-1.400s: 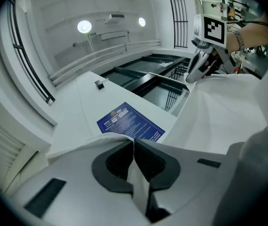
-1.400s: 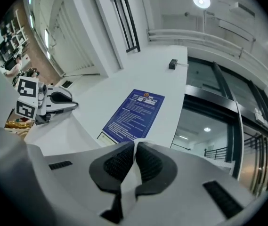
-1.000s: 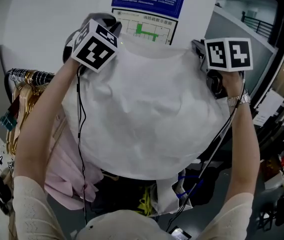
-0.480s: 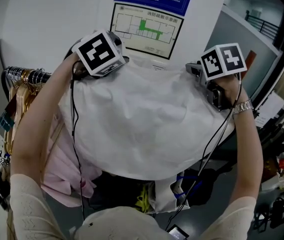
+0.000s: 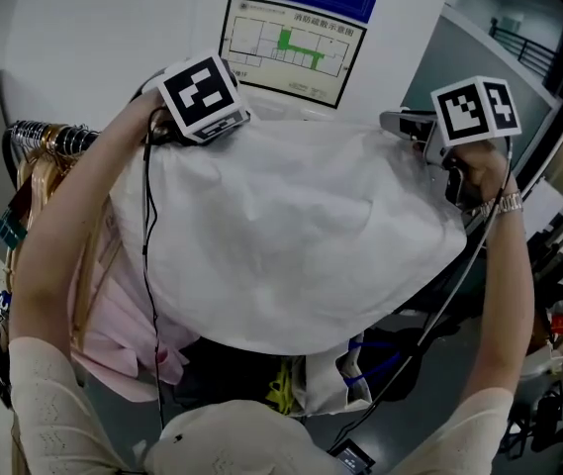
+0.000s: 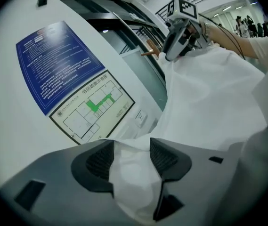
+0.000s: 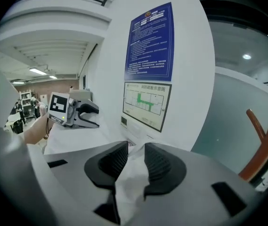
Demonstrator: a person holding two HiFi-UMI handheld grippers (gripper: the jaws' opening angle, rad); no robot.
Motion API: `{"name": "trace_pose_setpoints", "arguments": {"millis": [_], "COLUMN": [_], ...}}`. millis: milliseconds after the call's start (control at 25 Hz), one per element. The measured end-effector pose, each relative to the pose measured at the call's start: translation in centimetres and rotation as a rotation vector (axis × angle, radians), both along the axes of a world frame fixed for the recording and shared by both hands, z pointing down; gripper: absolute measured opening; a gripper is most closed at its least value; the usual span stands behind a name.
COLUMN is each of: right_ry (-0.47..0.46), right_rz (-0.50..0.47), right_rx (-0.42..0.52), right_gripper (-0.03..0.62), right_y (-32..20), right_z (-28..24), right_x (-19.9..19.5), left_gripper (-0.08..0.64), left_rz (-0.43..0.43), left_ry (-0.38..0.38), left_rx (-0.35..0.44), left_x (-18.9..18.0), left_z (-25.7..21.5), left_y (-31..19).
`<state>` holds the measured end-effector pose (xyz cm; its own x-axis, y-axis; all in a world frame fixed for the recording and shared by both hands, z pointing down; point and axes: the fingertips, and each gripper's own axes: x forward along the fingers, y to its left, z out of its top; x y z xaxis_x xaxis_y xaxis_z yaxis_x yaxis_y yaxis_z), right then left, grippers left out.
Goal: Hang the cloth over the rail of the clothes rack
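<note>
Holding up a wide white cloth (image 5: 291,236), thin and softly creased, stretched between two grippers, just right of the clothes rack rail (image 5: 39,132). Pinching a bunched corner in the right gripper (image 7: 136,161); opening the left gripper (image 6: 131,157), pads spread, cloth lying loose between them. Facing a blue notice (image 7: 150,41) and a framed floor plan (image 7: 147,102) with green marks, print too small to read. A second ago: left jaws clamped, right gripper nearer the middle, cloth less spread.

The jaws of your left gripper (image 6: 131,157) are opening, white cloth (image 6: 209,102) between them. Your right gripper (image 6: 174,48) sits at the cloth's far edge.
</note>
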<state>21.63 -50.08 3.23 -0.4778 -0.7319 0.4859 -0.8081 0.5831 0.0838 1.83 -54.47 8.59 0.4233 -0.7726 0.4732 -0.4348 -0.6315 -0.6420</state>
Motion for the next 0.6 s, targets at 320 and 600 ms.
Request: {"name": "trace_pose_setpoints", "arguments": {"millis": [320,600], "right_ry": [0.085,-0.055], "right_rz": [0.096,-0.325], "right_rx": [0.11,0.197], "right_gripper": [0.106,0.106], "right_y": [0.9,10.3], "right_z": [-2.9,-4.8], "right_x": [2.8,-6.9], "left_gripper": [0.224,0.222], "left_rz": [-0.021,0.013], "left_ry": [-0.046,0.047], "left_rx": [0.03,0.0], "left_x": [-0.8,-0.5], "left_z": [0.1,-0.3], "left_y": [-0.2,0.5]}}
